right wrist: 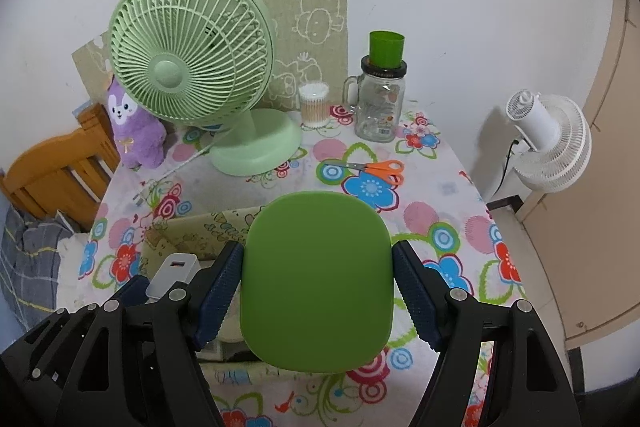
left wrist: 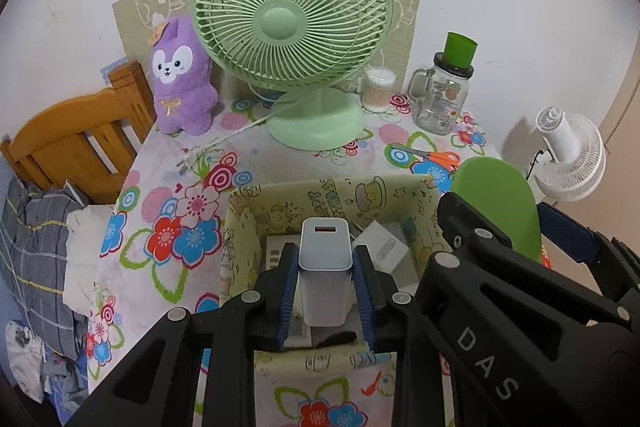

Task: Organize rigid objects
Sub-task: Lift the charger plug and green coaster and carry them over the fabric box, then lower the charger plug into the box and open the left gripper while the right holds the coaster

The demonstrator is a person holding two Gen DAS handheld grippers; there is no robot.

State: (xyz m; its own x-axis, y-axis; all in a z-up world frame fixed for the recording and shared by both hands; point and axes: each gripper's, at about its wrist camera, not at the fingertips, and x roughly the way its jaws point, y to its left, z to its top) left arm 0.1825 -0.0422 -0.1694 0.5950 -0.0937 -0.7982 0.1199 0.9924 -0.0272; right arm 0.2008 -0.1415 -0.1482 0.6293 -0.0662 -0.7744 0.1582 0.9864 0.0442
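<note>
My left gripper (left wrist: 326, 251) is shut on a pale white USB charger block (left wrist: 325, 267), held upright over a yellow cartoon-print fabric box (left wrist: 244, 227). White boxes (left wrist: 380, 247) lie inside the box. My right gripper (right wrist: 318, 247) is shut on a flat green rounded-square object (right wrist: 316, 287); its blue pads (right wrist: 218, 291) press both side edges. That green object (left wrist: 500, 203) hangs just right of the box's far right corner. The charger (right wrist: 173, 273) and the box (right wrist: 192, 231) also show at lower left in the right wrist view.
On the floral tablecloth (left wrist: 168, 211) stand a green desk fan (left wrist: 292, 23), a purple plush (left wrist: 180, 79), a cotton swab tub (left wrist: 378, 87) and a glass jar mug (left wrist: 442, 95) topped by a green cup. Orange scissors (right wrist: 372, 169) lie behind the box. A white fan (right wrist: 548, 143) is on the right, wooden furniture (left wrist: 68, 143) on the left.
</note>
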